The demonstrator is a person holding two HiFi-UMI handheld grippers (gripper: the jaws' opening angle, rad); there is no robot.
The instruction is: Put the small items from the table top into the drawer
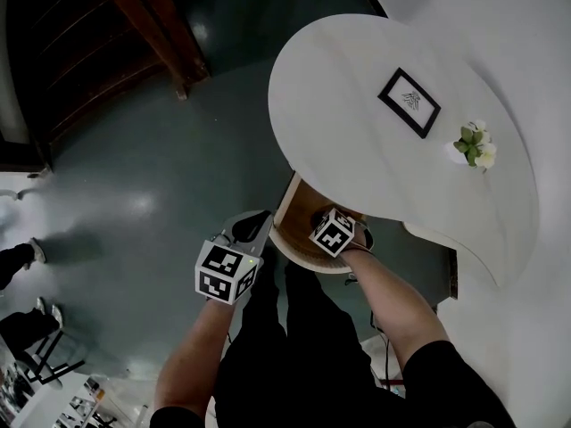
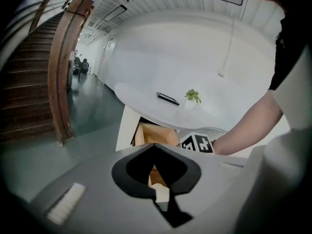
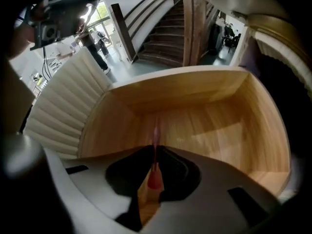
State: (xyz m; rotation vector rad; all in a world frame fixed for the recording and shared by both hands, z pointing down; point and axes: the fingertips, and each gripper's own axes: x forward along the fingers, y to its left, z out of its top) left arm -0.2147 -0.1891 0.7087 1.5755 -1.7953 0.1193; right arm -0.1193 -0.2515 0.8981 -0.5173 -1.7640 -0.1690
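Drawer (image 1: 294, 212) of pale wood stands pulled open under the near edge of the white rounded surface (image 1: 357, 87), above a grey-green floor (image 1: 161, 168).

My right gripper (image 3: 155, 147) is down inside the drawer, with only its marker cube showing from the head view. In the right gripper view the wooden walls and floor surround it. Its jaws are pressed together on a thin pink-red stick (image 3: 154, 178), which pokes out past the tips toward the back wall. I cannot tell what sort of item it is, nor whether its far end touches the wood.

My left gripper (image 1: 260, 217) hangs just beside the drawer's left side, outside it, pointing toward the surface. In the left gripper view its jaws meet at the tips with nothing between them.

On the surface, well apart from both grippers, lies a black-framed picture (image 1: 409, 102). Near it, toward the far edge, sits a small white pot with a green and white plant (image 1: 474, 144).
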